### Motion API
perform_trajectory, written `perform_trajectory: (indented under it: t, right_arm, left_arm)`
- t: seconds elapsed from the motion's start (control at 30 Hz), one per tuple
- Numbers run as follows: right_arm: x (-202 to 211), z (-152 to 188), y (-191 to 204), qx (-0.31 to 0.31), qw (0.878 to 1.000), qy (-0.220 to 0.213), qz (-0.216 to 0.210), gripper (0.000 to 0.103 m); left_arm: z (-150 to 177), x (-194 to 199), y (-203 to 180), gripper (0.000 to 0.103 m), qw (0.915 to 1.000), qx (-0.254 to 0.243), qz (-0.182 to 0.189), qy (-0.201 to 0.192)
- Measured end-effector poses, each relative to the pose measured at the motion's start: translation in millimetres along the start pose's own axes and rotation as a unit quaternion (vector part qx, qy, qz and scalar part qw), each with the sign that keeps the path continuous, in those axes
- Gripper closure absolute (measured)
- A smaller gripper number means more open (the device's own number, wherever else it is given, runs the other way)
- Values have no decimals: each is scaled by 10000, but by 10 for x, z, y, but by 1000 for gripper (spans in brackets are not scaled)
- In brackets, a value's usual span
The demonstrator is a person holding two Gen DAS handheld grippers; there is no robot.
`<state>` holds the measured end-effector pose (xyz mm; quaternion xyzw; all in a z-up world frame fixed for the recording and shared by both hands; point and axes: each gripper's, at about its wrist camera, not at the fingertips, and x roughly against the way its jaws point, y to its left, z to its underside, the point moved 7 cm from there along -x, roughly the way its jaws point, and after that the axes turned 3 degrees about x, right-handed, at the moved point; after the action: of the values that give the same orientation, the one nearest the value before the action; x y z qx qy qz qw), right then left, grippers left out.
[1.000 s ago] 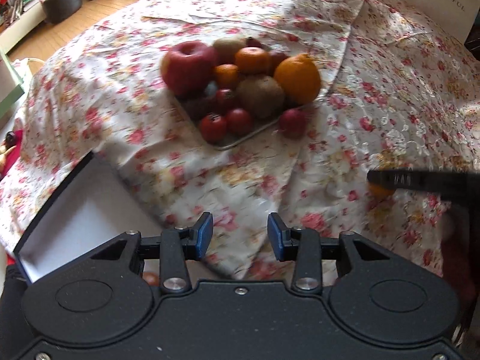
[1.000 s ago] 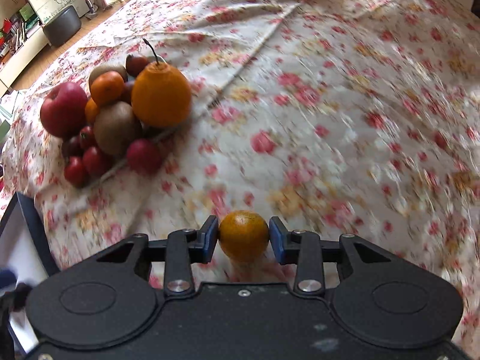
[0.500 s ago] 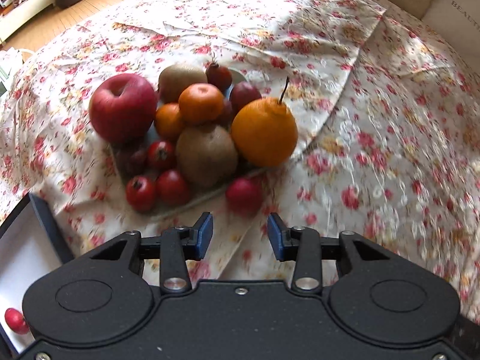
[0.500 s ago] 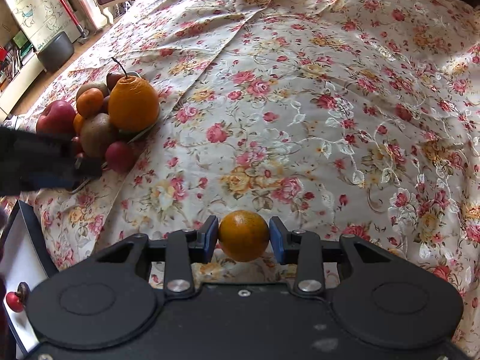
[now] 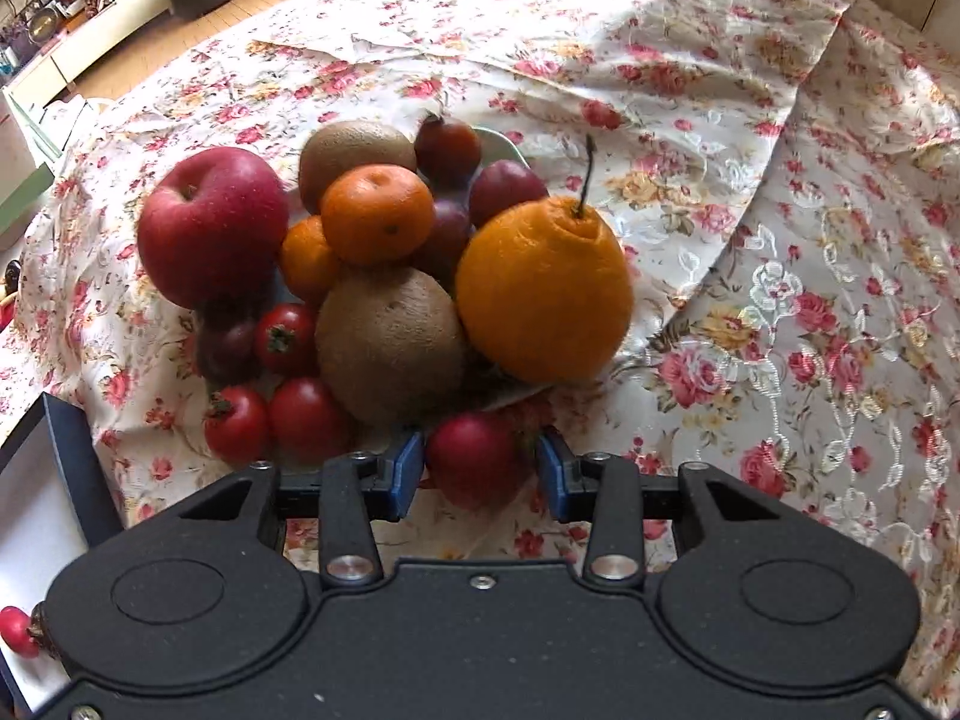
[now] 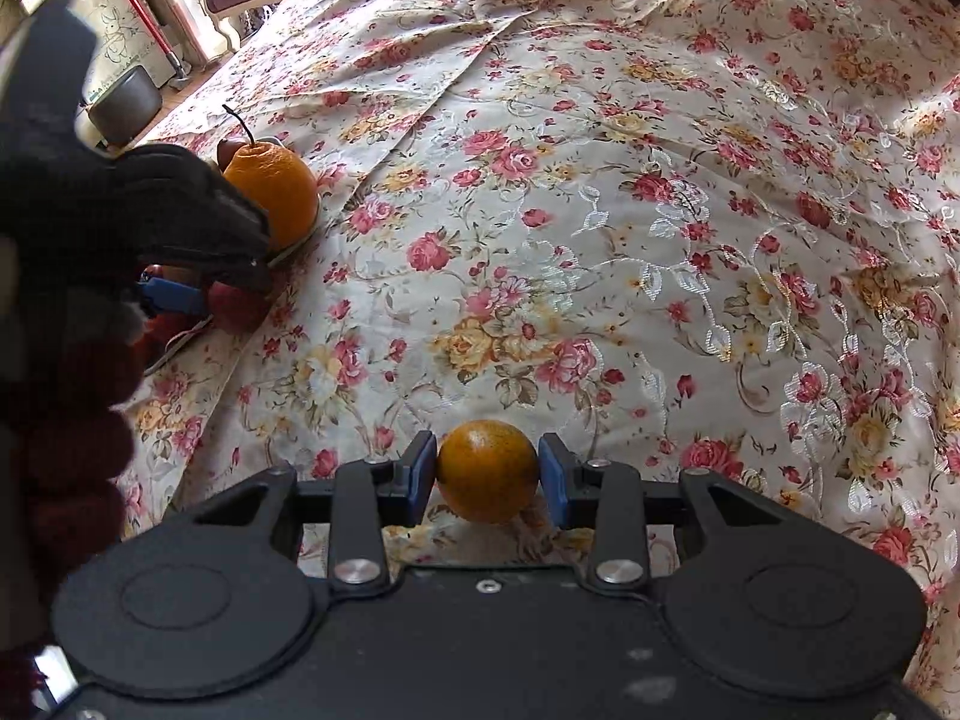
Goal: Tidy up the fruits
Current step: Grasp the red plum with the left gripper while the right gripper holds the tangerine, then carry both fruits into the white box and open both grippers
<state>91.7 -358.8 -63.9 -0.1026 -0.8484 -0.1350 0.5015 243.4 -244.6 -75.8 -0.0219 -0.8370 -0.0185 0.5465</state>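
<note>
floral cloth (image 6: pixel 600 240); left hand-held gripper (image 5: pixel 480 471) agape astride glossy red fruit (image 5: pixel 474 459); right hand-held gripper (image 6: pixel 487 474) clamps round mandarin (image 6: pixel 487 471).

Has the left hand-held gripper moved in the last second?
Yes. The left hand-held gripper moved toward the heaped fruit plate; its open fingers now flank the small red fruit lying beside it.

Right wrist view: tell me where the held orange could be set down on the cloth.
The floral tablecloth lies bare ahead of and to the right of the right gripper, which is shut on the small orange. The far left is crowded: the big stemmed orange, the plate's other fruit, and the left gripper.
</note>
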Motion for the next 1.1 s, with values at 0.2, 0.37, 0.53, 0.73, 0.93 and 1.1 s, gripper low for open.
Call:
perform_trajectory:
  t: [0.2,0.37,0.53,0.73,0.93,1.1]
  right_arm:
    - [-2,4,-4,-11,10000,-9,-16,65]
    - [9,5,12,-10,10000,-10,-15,65]
    - [67,11,62,49,10000,-40,-47,65]
    - [172,29,188,215,9997,-102,-35,65]
    - [144,92,344,344,9994,67,-8,65]
    - [214,132,598,577,9983,93,-20,65]
  left_arm:
    - [46,-51,-37,55,9996,13,-265,-74]
    - [96,-9,-23,55,9993,-268,-195,-150]
    - [257,113,95,55,9993,-376,-40,29]
    - [534,378,316,55,9981,-560,192,172]
    - [831,623,636,55,9974,-635,283,205]
    - [1005,771,1012,55,9978,-502,352,252]
